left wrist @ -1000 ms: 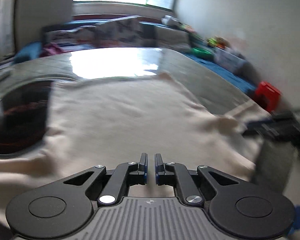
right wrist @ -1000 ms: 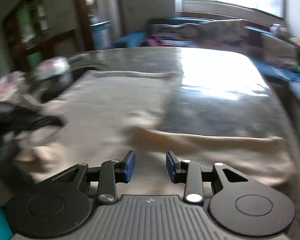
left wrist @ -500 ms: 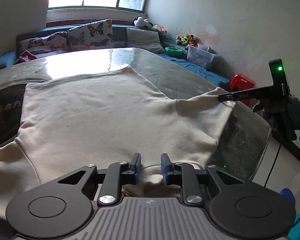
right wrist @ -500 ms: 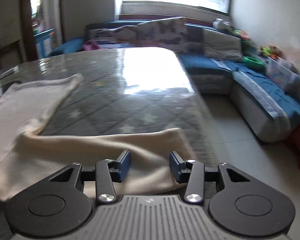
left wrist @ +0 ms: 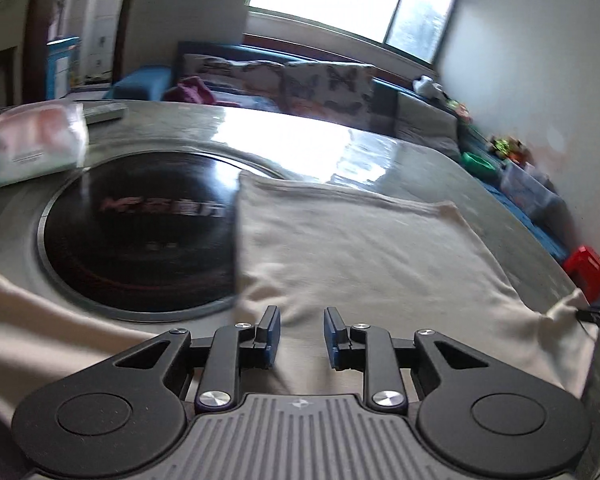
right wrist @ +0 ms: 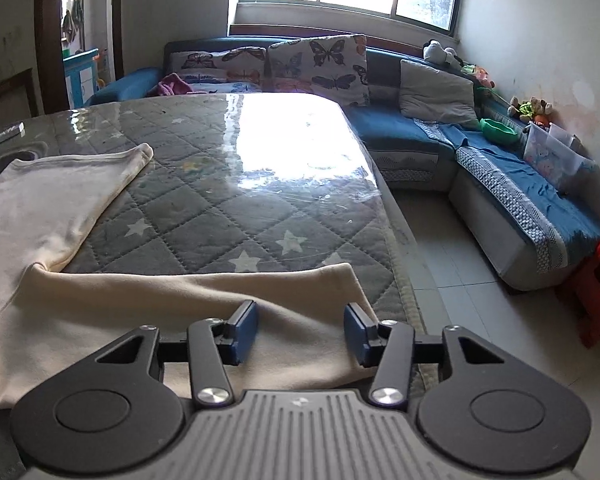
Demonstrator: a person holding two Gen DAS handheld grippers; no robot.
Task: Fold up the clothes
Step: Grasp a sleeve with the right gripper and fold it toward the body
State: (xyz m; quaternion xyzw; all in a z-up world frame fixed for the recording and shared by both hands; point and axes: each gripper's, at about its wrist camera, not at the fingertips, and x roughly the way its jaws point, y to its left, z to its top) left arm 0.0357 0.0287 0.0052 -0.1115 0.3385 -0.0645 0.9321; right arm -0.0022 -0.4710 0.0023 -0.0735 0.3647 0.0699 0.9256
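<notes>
One cream sweatshirt flat on quilted table; soft, light, drapey. Sleeve cuff near table edge: best hold. Left gripper and right gripper fingers spread, empty.

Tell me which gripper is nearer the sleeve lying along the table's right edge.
Right. The right gripper hovers open directly over the sleeve; the left gripper sits over the garment's body, beside the round black hob.
</notes>
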